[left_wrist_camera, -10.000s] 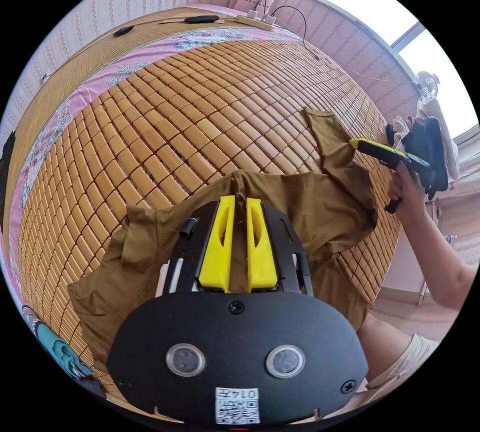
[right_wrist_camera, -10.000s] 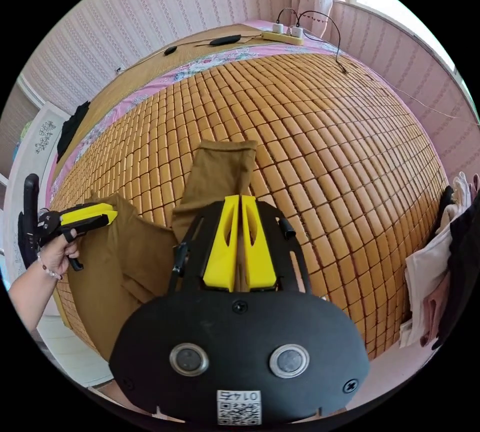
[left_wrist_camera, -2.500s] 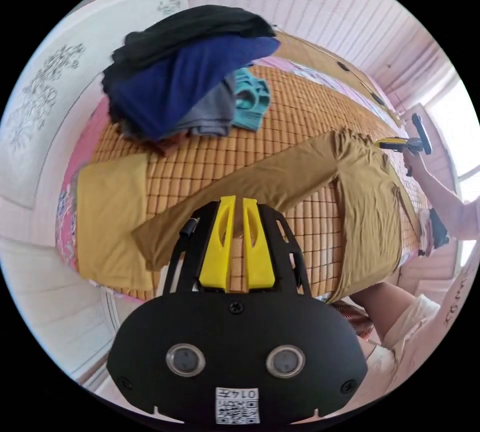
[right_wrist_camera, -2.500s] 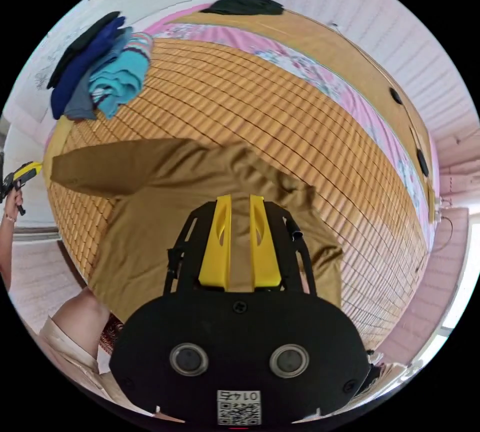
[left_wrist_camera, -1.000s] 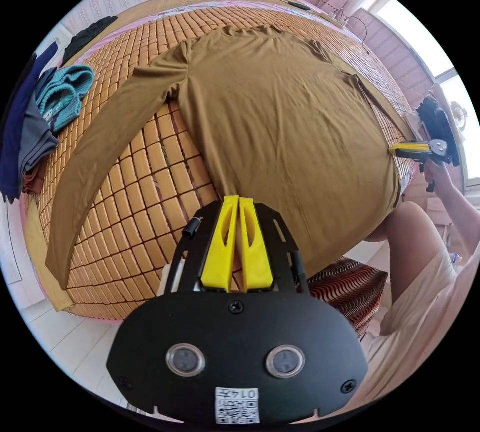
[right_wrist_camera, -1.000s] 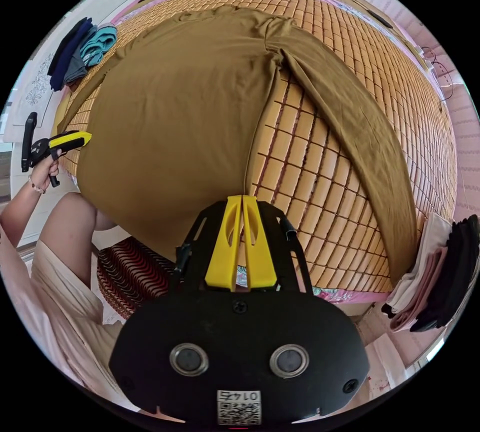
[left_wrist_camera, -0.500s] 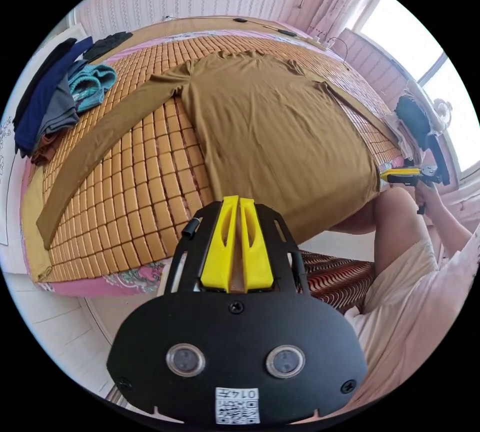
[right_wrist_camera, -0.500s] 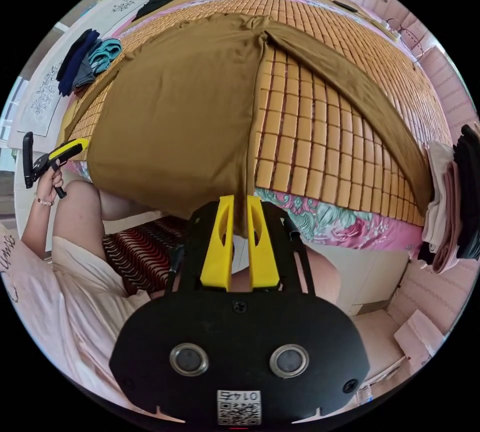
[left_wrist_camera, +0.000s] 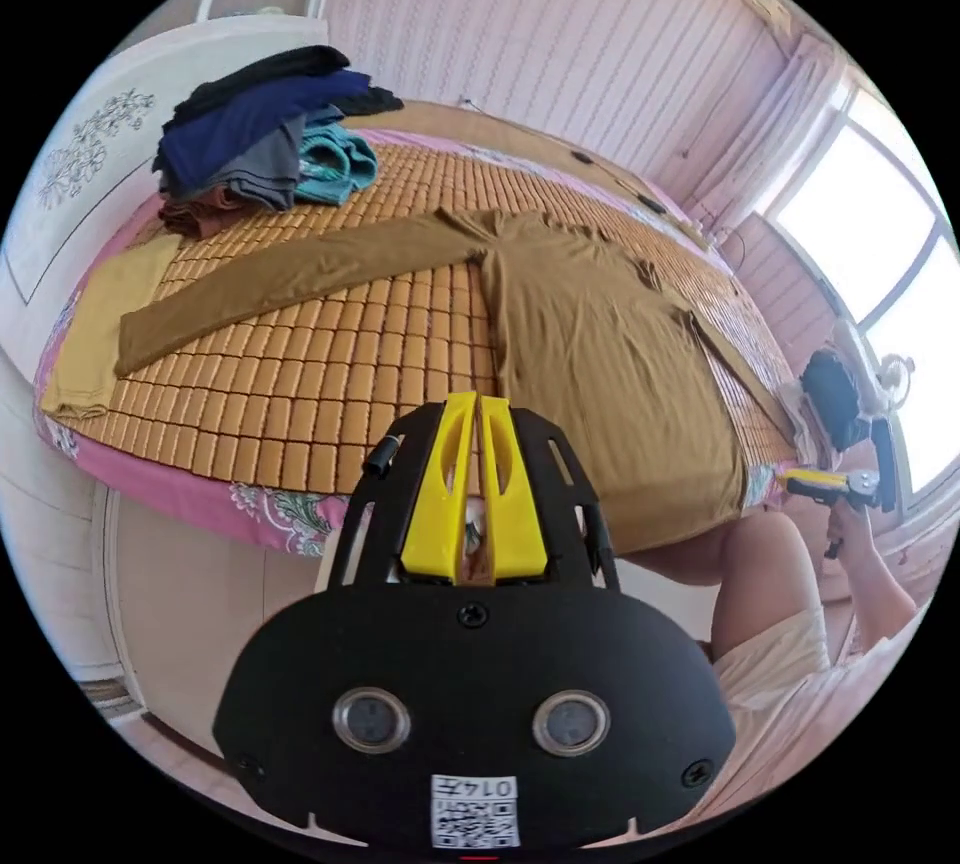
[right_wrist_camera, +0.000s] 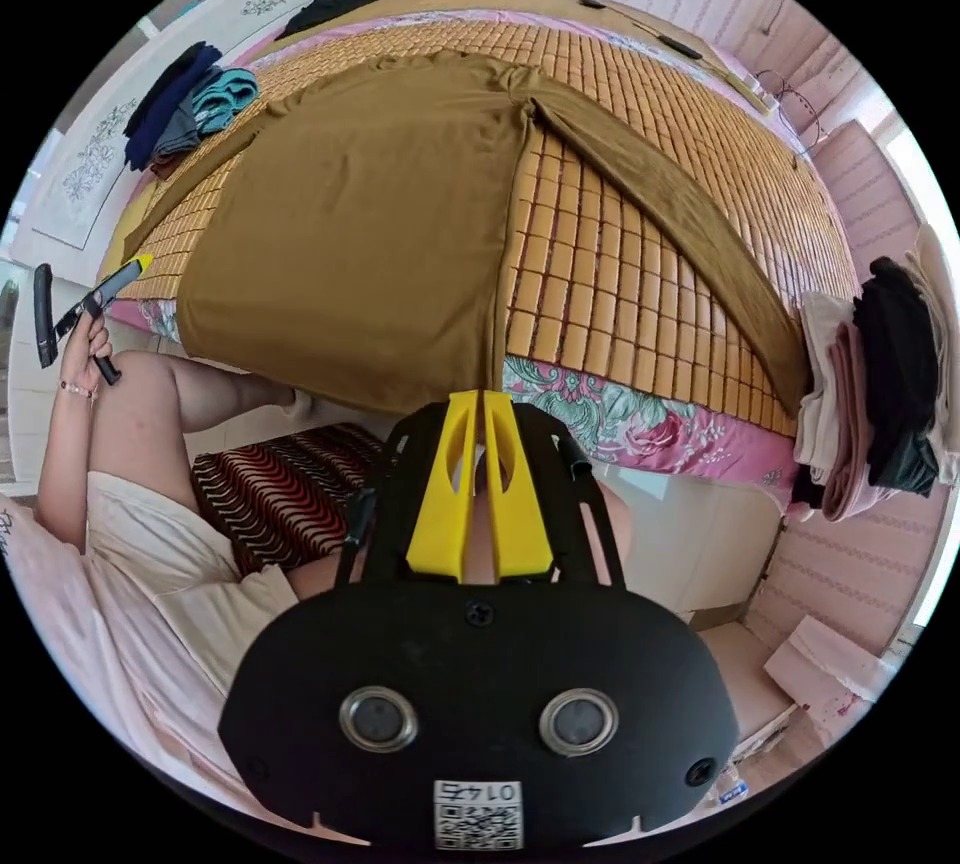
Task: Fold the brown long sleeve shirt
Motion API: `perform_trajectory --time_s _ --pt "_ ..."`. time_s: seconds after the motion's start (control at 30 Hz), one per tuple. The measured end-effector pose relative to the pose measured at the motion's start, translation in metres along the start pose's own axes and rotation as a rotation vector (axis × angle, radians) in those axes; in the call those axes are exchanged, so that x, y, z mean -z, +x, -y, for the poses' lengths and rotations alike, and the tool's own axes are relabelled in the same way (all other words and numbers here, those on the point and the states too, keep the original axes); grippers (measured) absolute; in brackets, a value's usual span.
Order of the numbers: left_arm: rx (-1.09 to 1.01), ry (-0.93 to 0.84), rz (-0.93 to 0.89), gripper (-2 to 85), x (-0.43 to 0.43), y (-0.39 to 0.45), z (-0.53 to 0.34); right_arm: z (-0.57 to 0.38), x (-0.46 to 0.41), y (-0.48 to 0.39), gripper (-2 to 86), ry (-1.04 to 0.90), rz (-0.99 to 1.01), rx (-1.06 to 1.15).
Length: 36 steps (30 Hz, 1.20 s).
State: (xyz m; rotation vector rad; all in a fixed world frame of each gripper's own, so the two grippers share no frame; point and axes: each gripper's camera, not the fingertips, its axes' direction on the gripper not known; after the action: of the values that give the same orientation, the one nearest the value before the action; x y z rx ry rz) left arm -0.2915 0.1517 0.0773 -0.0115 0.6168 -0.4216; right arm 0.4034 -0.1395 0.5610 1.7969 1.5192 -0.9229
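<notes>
The brown long sleeve shirt [left_wrist_camera: 600,344] lies spread flat on a bed covered by a woven mat [left_wrist_camera: 330,374], with both sleeves stretched out to the sides and its hem draped over the near edge. A second ago both grippers were at that hem; now each has pulled back from the bed and grasps nothing.

In the left gripper view, the left gripper [left_wrist_camera: 467,494] has its yellow jaws nearly together and empty, and the shirt lies ahead of it and slightly to its right. Its near sleeve [left_wrist_camera: 290,279] runs off ahead and to the left.

In the right gripper view, the right gripper [right_wrist_camera: 480,494] is likewise clenched on nothing, with the shirt's body ahead and to its left and the other sleeve [right_wrist_camera: 680,214] ahead and to its right.

The spreading looks finished, so folding can probably begin, likely with a sleeve brought in over the body.

No baskets or boxes hold anything here. A stack of folded clothes [left_wrist_camera: 265,139] sits far ahead to the left of the left gripper, and another pile [right_wrist_camera: 880,384] lies off to the right of the right gripper.
</notes>
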Motion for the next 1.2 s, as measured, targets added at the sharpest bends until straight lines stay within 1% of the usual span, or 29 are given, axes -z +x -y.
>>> perform_trajectory --time_s 0.03,0.07,0.1,0.17,0.2,0.27,0.33,0.4,0.47,0.57,0.7,0.73,0.8,0.87,1.03,1.2 --pt "0.046 0.068 0.026 0.0 0.015 -0.02 0.008 0.004 0.001 -0.007 1.6 0.012 0.004 0.031" --pt "0.098 0.138 0.058 1.3 0.03 -0.041 0.014 0.015 0.003 -0.022 3.9 0.039 0.02 0.097" --pt "0.126 0.171 0.076 1.9 0.037 -0.053 0.017 0.027 0.004 -0.038 5.6 0.069 0.051 0.16" --pt "0.255 0.287 0.133 2.8 0.06 -0.102 0.022 0.049 0.005 -0.068 7.0 0.107 0.113 0.261" --pt "0.29 0.314 0.138 2.7 0.065 -0.115 0.022 0.065 0.004 -0.09 7.7 0.121 0.152 0.326" --pt "0.414 0.43 0.145 1.0 0.084 -0.164 0.022 0.09 0.002 -0.126 8.1 0.143 0.193 0.426" --pt "0.502 0.483 0.189 0.2 0.096 -0.196 0.022 0.114 -0.001 -0.166 8.2 0.161 0.2 0.519" --pt "0.562 0.469 0.204 0.6 0.103 -0.228 0.024 0.147 -0.006 -0.223 8.2 0.187 0.217 0.646" --pt "0.613 0.405 0.199 3.9 0.104 -0.268 0.025 0.169 -0.011 -0.268 8.2 0.198 0.208 0.743" --pt "0.64 0.417 0.184 5.8 0.107 -0.302 0.017 0.202 -0.023 -0.342 8.2 0.222 0.169 0.898" --pt "0.679 0.402 0.259 7.4 0.11 -0.332 0.018 0.236 -0.053 -0.444 8.1 0.194 0.175 1.108" --pt "0.681 0.4 0.27 7.8 0.108 -0.339 0.021 0.24 -0.058 -0.459 8.1 0.186 0.175 1.132" --pt "0.657 0.351 0.306 8.5 0.101 -0.345 0.029 0.256 -0.083 -0.511 8.1 0.154 0.174 1.208" --pt "0.659 0.25 0.362 9.1 0.091 -0.356 0.037 0.265 -0.103 -0.546 8.0 0.127 0.171 1.249" --pt "0.676 0.278 0.29 9.0 0.086 -0.371 0.043 0.284 -0.146 -0.618 8.1 0.067 0.181 1.302" --pt "0.676 0.21 0.316 7.8 0.07 -0.378 0.051 0.287 -0.187 -0.661 8.0 0.01 0.17 1.315"
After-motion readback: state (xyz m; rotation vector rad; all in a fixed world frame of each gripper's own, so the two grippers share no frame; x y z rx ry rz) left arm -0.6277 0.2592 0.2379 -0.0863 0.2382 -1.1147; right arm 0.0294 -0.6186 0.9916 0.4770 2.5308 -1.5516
